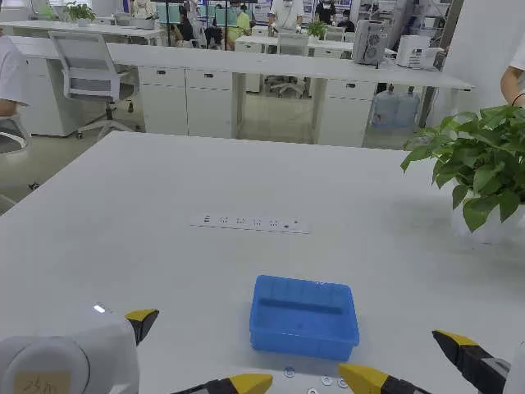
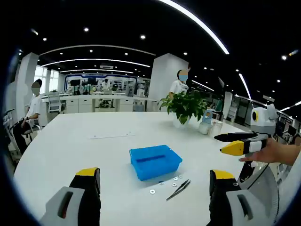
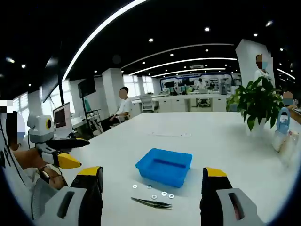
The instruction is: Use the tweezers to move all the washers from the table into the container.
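Tweezers (image 3: pixel 151 203) lay unheld, tips barely parted, empty, crosswise before the right gripper (image 3: pixel 152 171); washers (image 3: pixel 153 190) just beyond, toward the container (image 3: pixel 164 165)

I look across a wide white table (image 1: pixel 164 205) with a power strip (image 1: pixel 250 222) lying at its middle and a leafy potted plant (image 1: pixel 480 164) by its right edge. Beyond stand rows of white desks (image 1: pixel 246 74) and a mesh office chair (image 1: pixel 86 61) — an open-plan hall. The black ceiling carries long light strips (image 2: pixel 200 22) and round spotlights (image 2: pixel 142 36); a white column (image 2: pixel 160 75) rises behind.
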A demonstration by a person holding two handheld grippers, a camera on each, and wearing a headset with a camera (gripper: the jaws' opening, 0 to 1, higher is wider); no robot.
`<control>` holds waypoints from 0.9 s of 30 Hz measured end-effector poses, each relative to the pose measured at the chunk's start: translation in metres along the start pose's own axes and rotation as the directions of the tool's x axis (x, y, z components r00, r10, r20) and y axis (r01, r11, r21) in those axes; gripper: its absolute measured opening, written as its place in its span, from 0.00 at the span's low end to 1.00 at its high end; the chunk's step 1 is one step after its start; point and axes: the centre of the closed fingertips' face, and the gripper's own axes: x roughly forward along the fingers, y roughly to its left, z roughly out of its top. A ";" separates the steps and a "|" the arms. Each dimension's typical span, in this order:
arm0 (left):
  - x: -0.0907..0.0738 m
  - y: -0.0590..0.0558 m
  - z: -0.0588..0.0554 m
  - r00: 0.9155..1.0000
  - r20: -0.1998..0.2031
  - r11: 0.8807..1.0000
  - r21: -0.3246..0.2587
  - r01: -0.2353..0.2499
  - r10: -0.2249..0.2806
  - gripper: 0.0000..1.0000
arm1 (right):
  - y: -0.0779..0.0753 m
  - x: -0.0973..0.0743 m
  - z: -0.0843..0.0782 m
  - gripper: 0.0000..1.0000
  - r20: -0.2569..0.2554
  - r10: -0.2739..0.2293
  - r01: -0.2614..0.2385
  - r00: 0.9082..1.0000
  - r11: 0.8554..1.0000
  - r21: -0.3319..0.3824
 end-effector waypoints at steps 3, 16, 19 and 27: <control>0.000 0.000 -0.001 1.000 -0.006 1.000 0.002 -0.001 0.001 0.99 | 0.001 0.000 -0.002 0.87 -0.010 0.000 0.000 1.000 1.000 -0.005; -0.001 0.001 -0.003 1.000 -0.006 1.000 -0.005 -0.003 0.003 0.99 | 0.003 -0.002 -0.007 0.87 -0.029 0.003 -0.004 1.000 1.000 -0.020; -0.001 0.001 -0.003 1.000 -0.005 1.000 0.000 -0.001 0.001 0.99 | 0.002 -0.002 -0.004 0.86 -0.018 0.000 -0.001 1.000 1.000 -0.030; -0.001 0.000 0.000 1.000 0.003 1.000 -0.002 0.002 -0.002 0.99 | 0.002 -0.002 -0.003 0.86 -0.023 -0.005 0.004 1.000 0.999 -0.040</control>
